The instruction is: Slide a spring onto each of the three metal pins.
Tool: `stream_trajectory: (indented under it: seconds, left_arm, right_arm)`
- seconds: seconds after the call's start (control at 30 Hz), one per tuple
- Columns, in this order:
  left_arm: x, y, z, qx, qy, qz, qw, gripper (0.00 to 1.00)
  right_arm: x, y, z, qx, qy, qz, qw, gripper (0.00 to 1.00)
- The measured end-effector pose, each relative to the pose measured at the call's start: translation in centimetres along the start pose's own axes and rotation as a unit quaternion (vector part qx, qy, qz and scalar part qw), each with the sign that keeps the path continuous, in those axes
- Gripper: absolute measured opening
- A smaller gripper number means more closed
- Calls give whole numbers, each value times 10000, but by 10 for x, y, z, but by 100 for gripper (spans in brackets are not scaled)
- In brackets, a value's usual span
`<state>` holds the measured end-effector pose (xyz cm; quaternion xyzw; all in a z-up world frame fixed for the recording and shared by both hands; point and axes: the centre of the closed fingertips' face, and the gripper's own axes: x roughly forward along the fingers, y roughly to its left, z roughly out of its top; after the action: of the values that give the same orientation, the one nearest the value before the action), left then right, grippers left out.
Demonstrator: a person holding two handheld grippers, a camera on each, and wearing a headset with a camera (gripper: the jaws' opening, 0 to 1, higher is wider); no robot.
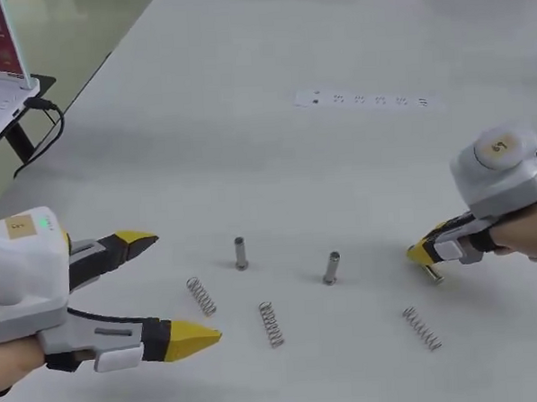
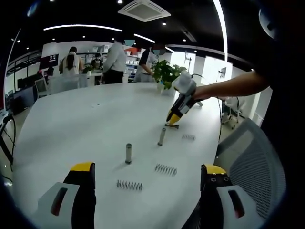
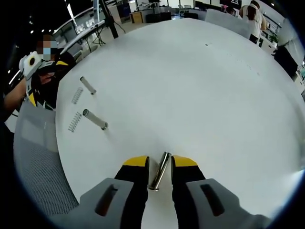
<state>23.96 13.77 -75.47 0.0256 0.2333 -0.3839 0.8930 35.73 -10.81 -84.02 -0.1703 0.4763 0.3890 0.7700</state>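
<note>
Left hand-held gripper [image 1: 178,287] nearest, low over the tabletop [image 1: 248,148] by its near edge. Held about level, yellow-tipped jaws spread wide, nothing between them. Tan sticker [image 1: 19,226] on its housing, writing too small to read. Right hand-held gripper [image 1: 422,253] tilted down toward the tabletop, jaws drawn in on the held pin [image 1: 432,273]. Round label [image 1: 503,146] on top reads like "5". Left pin [image 1: 241,254] and middle pin [image 1: 331,268] stand upright between the grippers. Left spring [image 1: 201,295], middle spring [image 1: 271,324] and right spring [image 1: 422,328] lie flat nearer the camera, each apart from the pins.
</note>
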Motion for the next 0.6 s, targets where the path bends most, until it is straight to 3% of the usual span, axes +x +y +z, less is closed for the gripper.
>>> stream_trajectory:
  seconds: [0.4, 0.6]
  left_arm:
    - [-2, 2, 1, -49, -49, 74, 9999, 88]
    - [-3, 3, -1, -78, -40, 104, 9999, 88]
  right_arm:
    - [8, -7, -3, 366, 100, -26, 9993, 13]
    - [12, -10, -7, 326, 238, -127, 9991, 8]
